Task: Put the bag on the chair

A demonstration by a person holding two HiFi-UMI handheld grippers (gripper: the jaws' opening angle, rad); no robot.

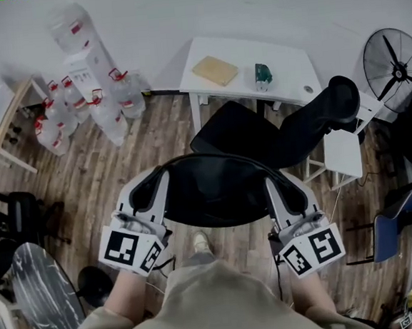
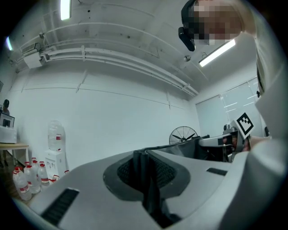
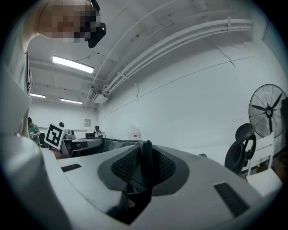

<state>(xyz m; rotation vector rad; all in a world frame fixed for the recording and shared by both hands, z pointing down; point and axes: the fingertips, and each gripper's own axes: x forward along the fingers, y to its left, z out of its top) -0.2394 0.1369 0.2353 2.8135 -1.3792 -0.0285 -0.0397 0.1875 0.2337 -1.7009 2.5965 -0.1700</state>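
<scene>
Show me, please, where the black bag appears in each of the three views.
Head view: bag at centre, wide and black.
Left gripper view: low centre, a dark strip clamped in the jaws.
Right gripper view: low centre, again clamped in the jaws.
Shared landmark: the fan, upper right, right of centre, and far right in that order.

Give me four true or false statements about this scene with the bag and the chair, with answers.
1. The left gripper and right gripper are both shut on the black bag. True.
2. The fan stands on the white table. False: it stands beside the table, to its right.
3. Water bottles cluster near the wall. True.
4. The white table is bare. False: a tan pad and a green item lie on it.
</scene>
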